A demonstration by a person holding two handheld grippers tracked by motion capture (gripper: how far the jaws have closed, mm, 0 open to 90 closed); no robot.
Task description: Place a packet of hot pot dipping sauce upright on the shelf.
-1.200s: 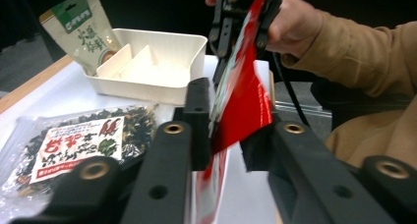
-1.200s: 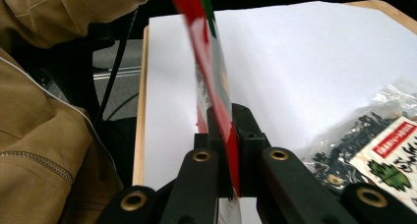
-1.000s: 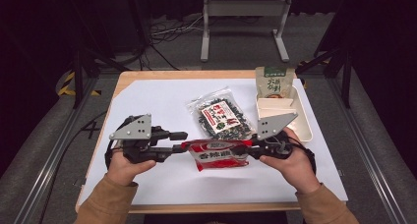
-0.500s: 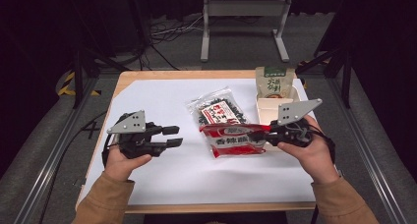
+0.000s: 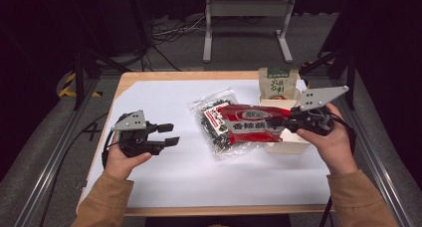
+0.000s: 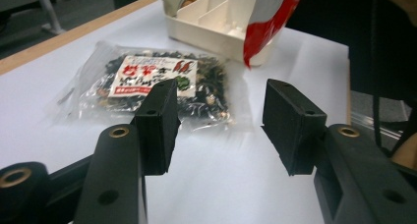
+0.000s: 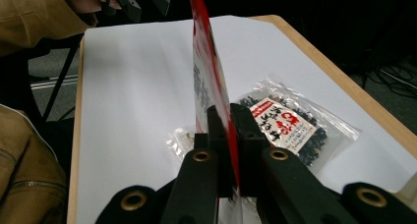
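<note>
- Left gripper [image 5: 170,134] sits low over the white sheet [image 5: 164,107], jaws spread and just been opening, nothing btwn them.
- Clear bag of dark bits [image 5: 214,121] lies mid-table, partly under the red pack.
- Right gripper [image 5: 279,123] pinches the red pack [image 5: 249,125] by its edge, held up next to the divided tray [image 5: 283,147]. Prob the carry step; next it needs lining up over a compartment before letting go.
- Can't tell which slot; tray mostly hidden, green pouch [image 5: 277,82] half cut off behind it.
</note>
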